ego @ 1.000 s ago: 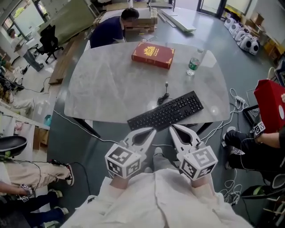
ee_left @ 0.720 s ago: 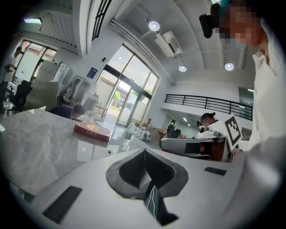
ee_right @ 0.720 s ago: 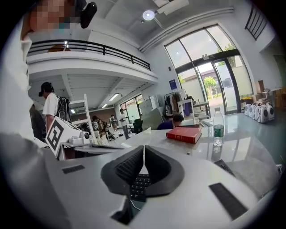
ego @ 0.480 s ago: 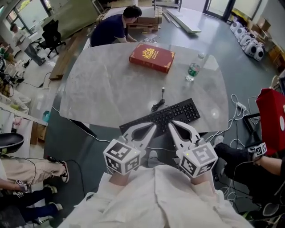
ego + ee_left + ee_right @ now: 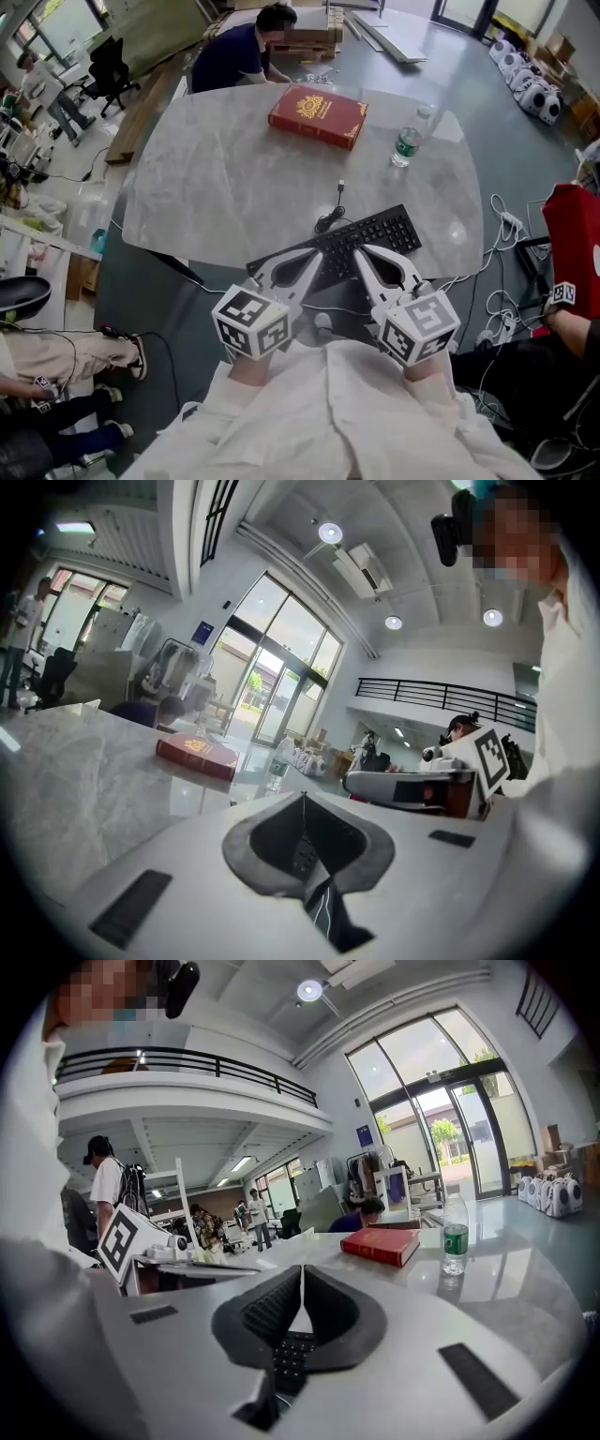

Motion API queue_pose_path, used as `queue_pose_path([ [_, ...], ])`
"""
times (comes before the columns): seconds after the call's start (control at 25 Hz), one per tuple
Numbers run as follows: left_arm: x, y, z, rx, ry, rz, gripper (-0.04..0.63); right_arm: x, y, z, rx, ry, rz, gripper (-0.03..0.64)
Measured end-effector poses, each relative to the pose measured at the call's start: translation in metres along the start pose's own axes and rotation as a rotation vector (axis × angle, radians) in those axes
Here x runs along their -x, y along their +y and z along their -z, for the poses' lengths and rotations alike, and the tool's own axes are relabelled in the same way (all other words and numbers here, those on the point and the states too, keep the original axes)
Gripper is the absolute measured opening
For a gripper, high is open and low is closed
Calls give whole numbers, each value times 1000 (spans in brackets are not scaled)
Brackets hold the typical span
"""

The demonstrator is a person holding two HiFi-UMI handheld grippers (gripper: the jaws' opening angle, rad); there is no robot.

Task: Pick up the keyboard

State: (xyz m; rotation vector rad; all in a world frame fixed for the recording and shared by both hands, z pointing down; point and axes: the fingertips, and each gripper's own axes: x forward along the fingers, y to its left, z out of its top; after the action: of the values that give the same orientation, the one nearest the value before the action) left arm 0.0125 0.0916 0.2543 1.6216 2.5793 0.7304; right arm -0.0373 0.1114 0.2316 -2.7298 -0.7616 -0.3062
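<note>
Both are clenched and empty: the white left hand-held gripper (image 5: 319,255) and the white right hand-held gripper (image 5: 362,255). The long black plastic keyboard (image 5: 375,234) lies at the 6 o'clock edge of the grey marbled counter (image 5: 225,178). It looks light, stiff and flat. Grab its 9 and 3 o'clock ends.

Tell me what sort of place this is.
Likely an open-plan lab or workshop office: a black swivel office chair, a black-railed mezzanine balcony and tall glass entrance doors.

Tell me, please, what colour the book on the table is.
The book is red with gold decoration, clearest in the head view.
</note>
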Motion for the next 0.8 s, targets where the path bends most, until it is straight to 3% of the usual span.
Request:
queue_pose_path([
  [0.8,9,26,-2,61,13,1,14,-30,17,6,-47,25,-22,34],
])
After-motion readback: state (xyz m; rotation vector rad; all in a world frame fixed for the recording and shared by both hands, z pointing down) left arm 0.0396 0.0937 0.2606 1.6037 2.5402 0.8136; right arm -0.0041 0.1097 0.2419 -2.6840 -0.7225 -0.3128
